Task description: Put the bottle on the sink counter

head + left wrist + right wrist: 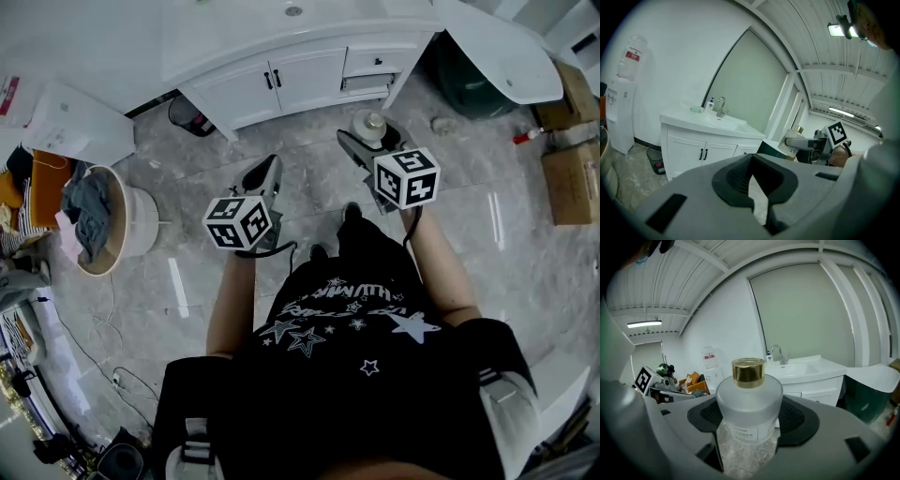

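Observation:
A frosted bottle (749, 401) with a gold cap stands upright between my right gripper's (749, 425) jaws, which are shut on its body. In the head view the bottle (372, 125) and right gripper (371, 142) are held over the marble floor, a short way in front of the white sink counter (234, 42). My left gripper (267, 171) hangs lower left of it, shut and holding nothing. From the left gripper view (752, 190), the bottle (797, 137) appears to the right of the counter (693, 117). The counter (811, 369) with its faucet lies ahead in the right gripper view.
A round basket (117, 253) of clothes stands on the floor at left. A dark bin (192, 117) sits beside the cabinet, a green tub (469, 80) at right, cardboard boxes (572, 178) far right. A water dispenser (621, 112) stands left of the counter; a soap bottle (710, 105) by the faucet (721, 105).

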`<state>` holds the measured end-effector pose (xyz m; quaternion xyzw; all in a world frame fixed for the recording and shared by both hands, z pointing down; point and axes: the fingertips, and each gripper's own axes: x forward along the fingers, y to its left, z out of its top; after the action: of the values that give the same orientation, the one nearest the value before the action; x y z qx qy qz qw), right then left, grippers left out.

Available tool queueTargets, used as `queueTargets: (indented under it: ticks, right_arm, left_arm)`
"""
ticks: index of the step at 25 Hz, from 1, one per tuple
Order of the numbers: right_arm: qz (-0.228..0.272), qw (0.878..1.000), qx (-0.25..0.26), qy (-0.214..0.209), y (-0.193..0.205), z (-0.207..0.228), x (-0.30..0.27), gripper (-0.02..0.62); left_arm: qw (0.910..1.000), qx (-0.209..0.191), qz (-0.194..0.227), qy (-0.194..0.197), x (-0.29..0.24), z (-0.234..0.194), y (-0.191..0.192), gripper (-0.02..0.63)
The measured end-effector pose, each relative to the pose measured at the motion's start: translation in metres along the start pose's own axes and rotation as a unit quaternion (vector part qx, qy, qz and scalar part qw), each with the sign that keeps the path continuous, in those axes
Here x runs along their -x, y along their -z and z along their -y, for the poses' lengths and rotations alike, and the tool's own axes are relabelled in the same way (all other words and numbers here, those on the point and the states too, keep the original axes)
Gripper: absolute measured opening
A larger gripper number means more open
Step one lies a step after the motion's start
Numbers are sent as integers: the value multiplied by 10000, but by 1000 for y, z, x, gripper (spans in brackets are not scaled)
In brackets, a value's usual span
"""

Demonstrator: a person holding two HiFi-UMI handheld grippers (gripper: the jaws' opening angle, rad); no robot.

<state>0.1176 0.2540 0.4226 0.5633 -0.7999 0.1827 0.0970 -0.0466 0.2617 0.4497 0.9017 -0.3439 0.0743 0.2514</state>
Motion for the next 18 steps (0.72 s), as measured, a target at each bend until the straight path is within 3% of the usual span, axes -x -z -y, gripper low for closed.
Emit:
queueTargets:
  ticks: [9, 18]
  right_arm:
    - [-93, 9997, 51, -234, -20, 30, -80, 324]
    - [-130, 9971, 90, -749, -80, 88, -189, 324]
  left_arm:
    - [9992, 111, 123, -365, -38, -48, -28, 6]
    - [9956, 135, 249, -891, -124, -106, -100, 6]
